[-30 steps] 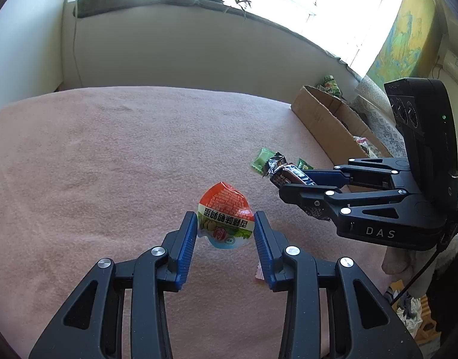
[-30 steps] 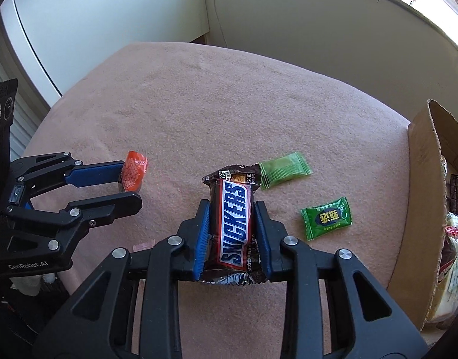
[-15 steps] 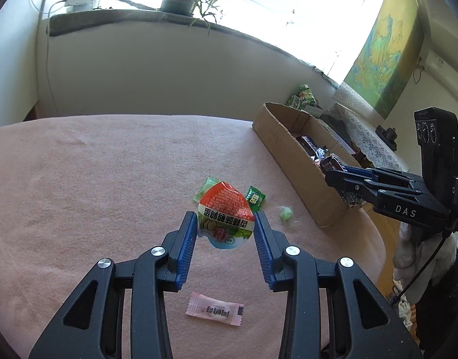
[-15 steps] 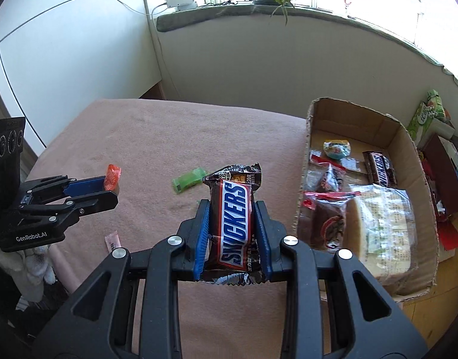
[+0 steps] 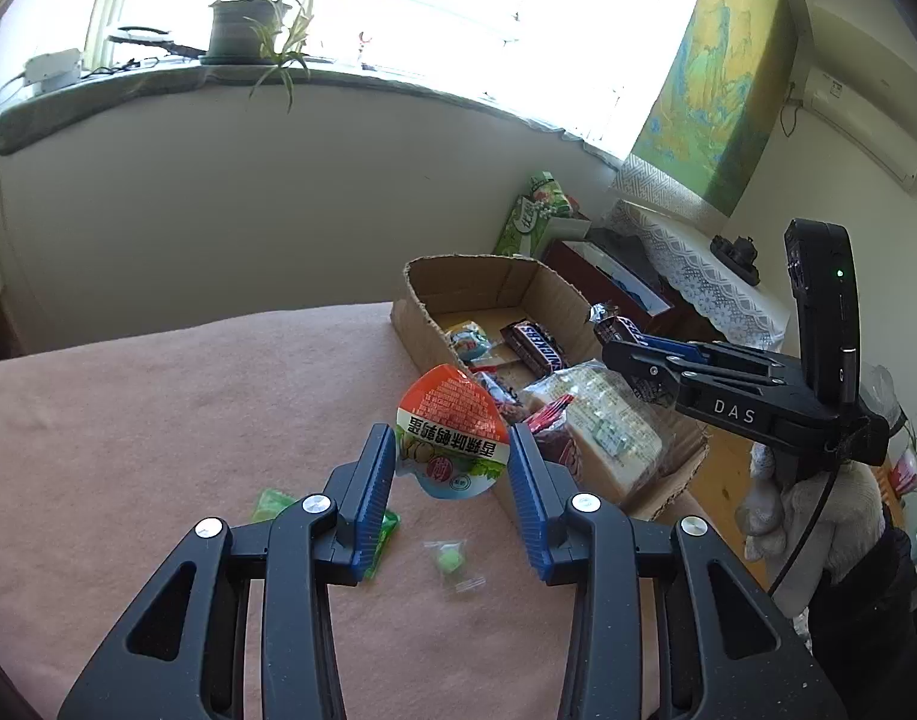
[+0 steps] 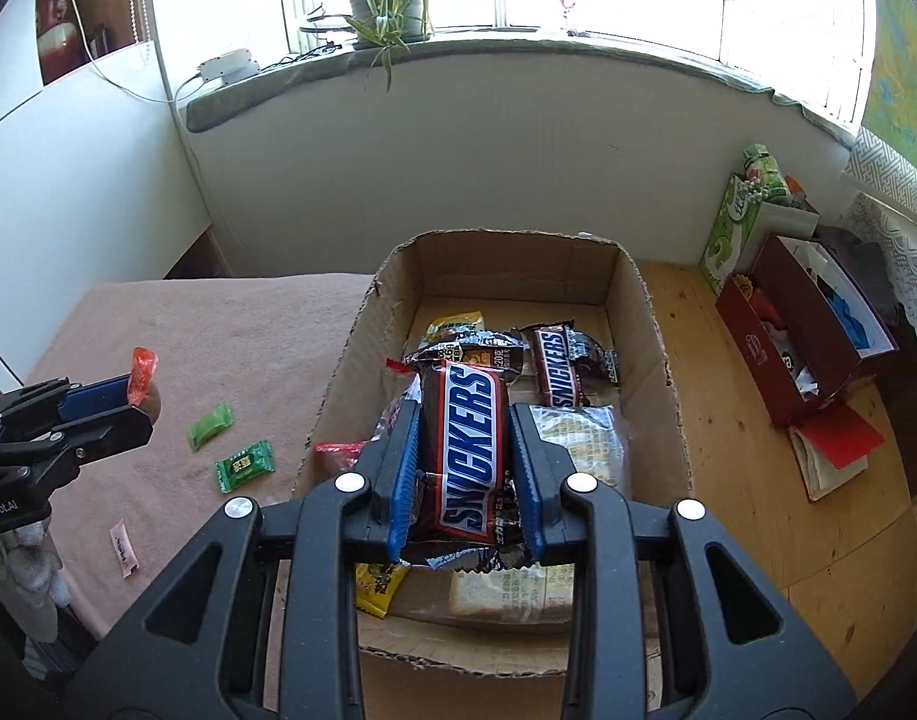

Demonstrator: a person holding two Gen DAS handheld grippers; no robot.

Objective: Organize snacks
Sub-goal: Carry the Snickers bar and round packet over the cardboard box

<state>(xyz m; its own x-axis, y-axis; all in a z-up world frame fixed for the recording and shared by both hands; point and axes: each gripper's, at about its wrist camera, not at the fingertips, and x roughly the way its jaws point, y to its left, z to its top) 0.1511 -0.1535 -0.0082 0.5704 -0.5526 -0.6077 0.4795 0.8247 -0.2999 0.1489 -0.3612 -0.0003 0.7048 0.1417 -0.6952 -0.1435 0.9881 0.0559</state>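
With my right gripper (image 6: pixel 464 468) clamping the Snickers (image 6: pixel 467 456) above the box (image 6: pixel 656 360) and my left gripper (image 5: pixel 452 468) gripping the pouch (image 5: pixel 449 438) beside it, I judge early release risks snacks missing the box.

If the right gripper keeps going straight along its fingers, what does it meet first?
Most likely the snacks inside the cardboard box: the right gripper, shut on the Snickers bar, points down into it, toward the clear bread packet. Depth is hard to judge.
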